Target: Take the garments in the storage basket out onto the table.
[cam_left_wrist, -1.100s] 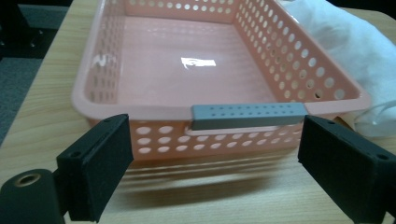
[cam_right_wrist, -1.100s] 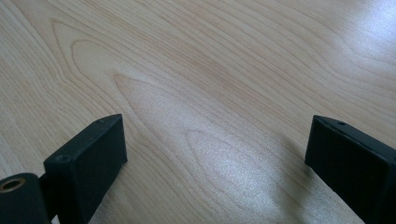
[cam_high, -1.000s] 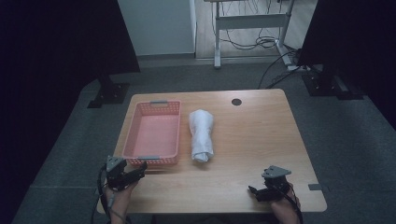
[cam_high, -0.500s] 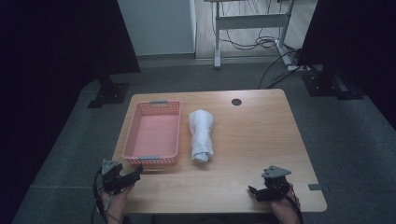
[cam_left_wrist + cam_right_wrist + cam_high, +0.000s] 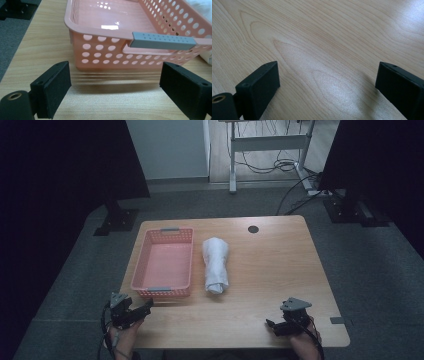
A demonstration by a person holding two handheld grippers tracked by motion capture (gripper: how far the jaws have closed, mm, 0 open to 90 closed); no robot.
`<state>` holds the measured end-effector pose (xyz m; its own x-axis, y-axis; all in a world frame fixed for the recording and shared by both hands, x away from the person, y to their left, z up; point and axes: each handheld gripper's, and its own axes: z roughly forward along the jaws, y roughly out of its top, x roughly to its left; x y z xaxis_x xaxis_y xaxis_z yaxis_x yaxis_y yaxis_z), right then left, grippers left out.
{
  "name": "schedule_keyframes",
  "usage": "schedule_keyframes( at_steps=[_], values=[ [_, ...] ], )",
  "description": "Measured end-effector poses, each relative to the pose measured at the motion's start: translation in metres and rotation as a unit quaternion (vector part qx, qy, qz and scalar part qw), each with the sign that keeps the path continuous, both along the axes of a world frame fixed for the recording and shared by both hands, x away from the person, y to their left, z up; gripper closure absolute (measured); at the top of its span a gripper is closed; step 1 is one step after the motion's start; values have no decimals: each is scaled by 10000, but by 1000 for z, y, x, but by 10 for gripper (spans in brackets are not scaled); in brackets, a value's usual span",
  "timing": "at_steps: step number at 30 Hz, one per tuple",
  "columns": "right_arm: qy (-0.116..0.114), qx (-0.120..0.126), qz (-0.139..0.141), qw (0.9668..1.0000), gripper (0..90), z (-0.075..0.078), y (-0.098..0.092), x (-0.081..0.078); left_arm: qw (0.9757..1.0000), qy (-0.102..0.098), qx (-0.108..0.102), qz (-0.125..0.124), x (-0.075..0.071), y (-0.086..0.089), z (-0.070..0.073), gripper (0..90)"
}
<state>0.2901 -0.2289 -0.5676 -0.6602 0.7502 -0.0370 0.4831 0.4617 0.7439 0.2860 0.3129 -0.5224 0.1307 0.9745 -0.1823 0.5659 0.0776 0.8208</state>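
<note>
1. the left claw sits at the near left corner of the tabletop, held by a hand coming over the near edge; in its own view the jaws stand wide apart with nothing between them but bare wood.
2. the right claw hovers near the near right edge, also wide open and holding nothing; whether it touches the wood is hard to tell from above.
3. between the two claws the near strip of tabletop is open wood.
4. just beyond the left claw is the pink basket, its near wall with a grey handle facing the jaws, close but apart from them.
5. a rolled white towel lies just beside the basket's right wall, lengthwise toward the far edge.
6. right of the towel the wood is bare out to the right edge.
7. near the far edge sits a small dark round hole.
</note>
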Motion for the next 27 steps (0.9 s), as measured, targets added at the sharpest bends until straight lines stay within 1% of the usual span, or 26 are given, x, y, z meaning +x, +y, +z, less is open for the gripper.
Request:
schedule_keyframes(
  at_steps=[5, 13, 21, 27],
  values=[
    [1, 0, 0, 10000, 48, 0, 0, 0, 10000, 49, 18, 0, 2, 0, -5, 96],
    [-8, -3, 3, 10000, 48, 0, 0, 0, 9997, 201, 95, -39, 7, -5, -12, 96],
    [-2, 1, 1, 10000, 48, 0, 0, 0, 9990, 367, 264, -73, 12, -11, -19, 96],
    [1, 2, 0, 10000, 48, 0, 0, 0, 9977, 524, 407, -108, 15, -16, -24, 96]
  ],
)
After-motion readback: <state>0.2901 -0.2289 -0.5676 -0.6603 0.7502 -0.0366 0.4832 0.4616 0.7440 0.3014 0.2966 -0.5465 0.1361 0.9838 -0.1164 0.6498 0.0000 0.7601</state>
